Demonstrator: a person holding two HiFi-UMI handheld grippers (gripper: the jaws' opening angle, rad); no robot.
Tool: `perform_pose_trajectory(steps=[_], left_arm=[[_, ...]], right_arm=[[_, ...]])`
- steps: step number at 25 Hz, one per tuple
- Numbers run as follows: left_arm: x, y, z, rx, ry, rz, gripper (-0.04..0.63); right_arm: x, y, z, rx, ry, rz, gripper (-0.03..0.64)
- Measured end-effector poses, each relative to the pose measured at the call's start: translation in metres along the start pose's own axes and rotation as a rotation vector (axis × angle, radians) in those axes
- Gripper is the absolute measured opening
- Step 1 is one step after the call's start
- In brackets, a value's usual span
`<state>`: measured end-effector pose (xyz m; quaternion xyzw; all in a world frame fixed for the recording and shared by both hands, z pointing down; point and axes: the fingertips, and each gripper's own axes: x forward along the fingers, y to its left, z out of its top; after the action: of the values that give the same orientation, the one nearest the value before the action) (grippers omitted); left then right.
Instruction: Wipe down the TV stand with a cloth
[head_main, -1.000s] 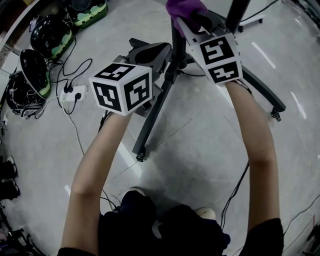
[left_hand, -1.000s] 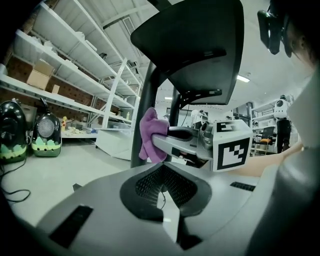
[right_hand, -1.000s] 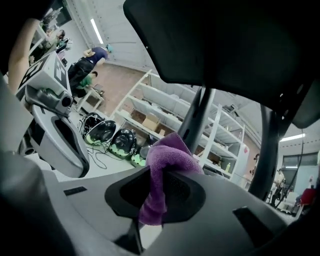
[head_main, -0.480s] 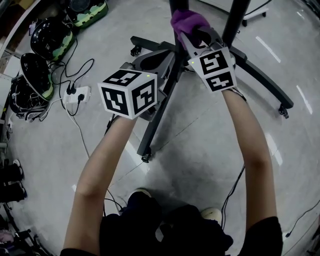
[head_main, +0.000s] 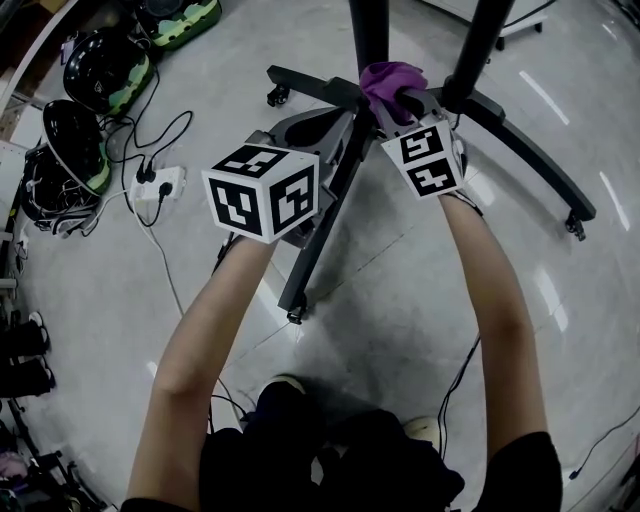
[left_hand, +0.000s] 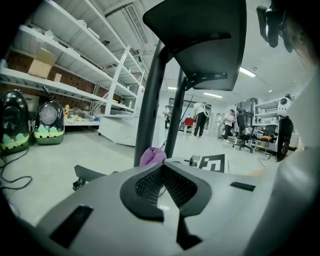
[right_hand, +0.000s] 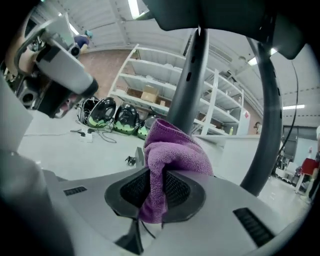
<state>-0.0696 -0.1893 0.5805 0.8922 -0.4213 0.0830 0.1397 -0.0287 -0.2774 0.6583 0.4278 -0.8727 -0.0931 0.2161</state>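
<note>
My right gripper (right_hand: 159, 172) is clamped tight on the purple cloth (right_hand: 172, 145), which bunches up over the jaws. The cloth sits on the base of the TV stand (head_main: 310, 255), right at the foot of one pole (head_main: 368, 35) where the legs meet. My left gripper (left_hand: 162, 167) has its jaws pinched together on nothing and hangs over the leg that runs toward me.

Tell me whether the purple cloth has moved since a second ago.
Yes. The cloth, in the right gripper, came down the left post to the stand's base.
</note>
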Motion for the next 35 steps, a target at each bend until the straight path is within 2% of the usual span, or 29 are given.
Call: perform_pose_trajectory(steps=[3,7,11,15,21,30,33,35], left_arm=[[-0.002,-0.001,-0.002,0.014,0.010,0.003,0.006],[-0.005,-0.002,-0.002,0.019,0.012,0.005,0.006],[-0.009,-0.002,-0.001,0.030,0.016,0.007,0.006],[-0.017,-0.003,0.006,0.032,-0.003,0.001,0.006],[-0.033,-0.004,0.018,0.055,-0.028,-0.004,0.006],[-0.057,0.015,0.037,0.016,-0.096,0.025,0.006],[-0.060,0.018,0.043,0.068,-0.093,0.029,0.006],[-0.065,0.022,0.049,0.077,-0.103,0.033,0.006]], right_arm=[[0.005,0.010,-0.023,-0.029,0.077,0.010,0.074],[0.006,0.017,-0.026,-0.018,0.092,0.022,0.074],[0.000,0.020,-0.016,-0.046,0.091,0.030,0.074],[-0.011,0.023,0.013,-0.078,0.050,0.029,0.074],[-0.025,0.019,0.100,-0.155,-0.075,0.013,0.074],[-0.058,-0.022,0.285,-0.320,-0.351,-0.138,0.074],[-0.065,-0.043,0.322,-0.323,-0.408,-0.201,0.074],[-0.065,-0.059,0.334,-0.300,-0.423,-0.235,0.074]])
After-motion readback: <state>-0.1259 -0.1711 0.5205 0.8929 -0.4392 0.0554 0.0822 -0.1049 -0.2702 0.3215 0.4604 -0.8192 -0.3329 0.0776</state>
